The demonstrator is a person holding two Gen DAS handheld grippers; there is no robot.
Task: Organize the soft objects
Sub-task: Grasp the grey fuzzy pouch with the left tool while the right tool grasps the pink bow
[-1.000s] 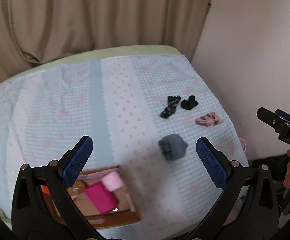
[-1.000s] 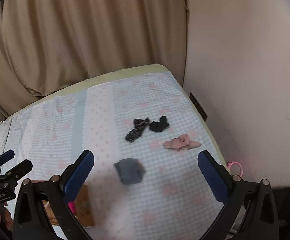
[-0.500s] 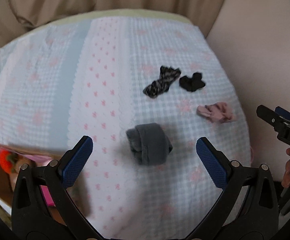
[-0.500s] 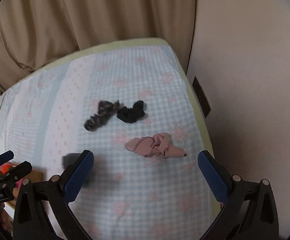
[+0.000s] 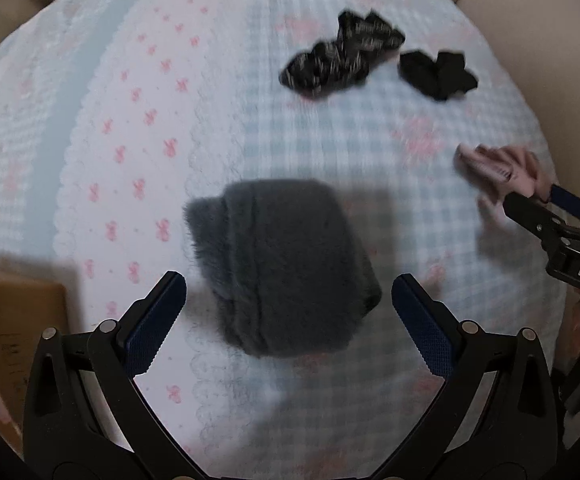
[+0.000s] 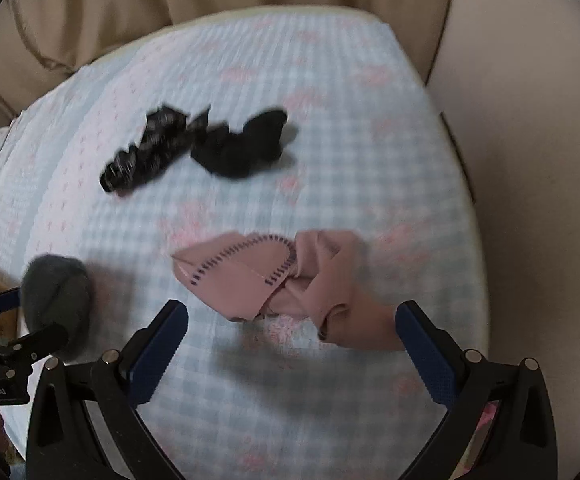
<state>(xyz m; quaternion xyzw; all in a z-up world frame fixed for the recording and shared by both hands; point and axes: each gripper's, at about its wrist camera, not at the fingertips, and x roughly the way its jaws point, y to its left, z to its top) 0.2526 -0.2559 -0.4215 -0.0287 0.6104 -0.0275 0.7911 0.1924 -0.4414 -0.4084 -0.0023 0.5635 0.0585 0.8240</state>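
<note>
Both grippers have dropped closer to the bedspread (image 5: 310, 140) since a second ago. Now the left gripper (image 5: 289, 300) hangs with its jaws wide apart on either side of the rolled grey sock (image 5: 285, 268), not yet touching it. Meanwhile the right gripper (image 6: 292, 328) stands spread over the crumpled pink sock (image 6: 273, 280). Farther back lie a patterned black sock (image 5: 342, 56) and a plain black sock (image 5: 438, 74), just beside each other. At the left edge sits a cardboard box (image 5: 9, 320).
</note>
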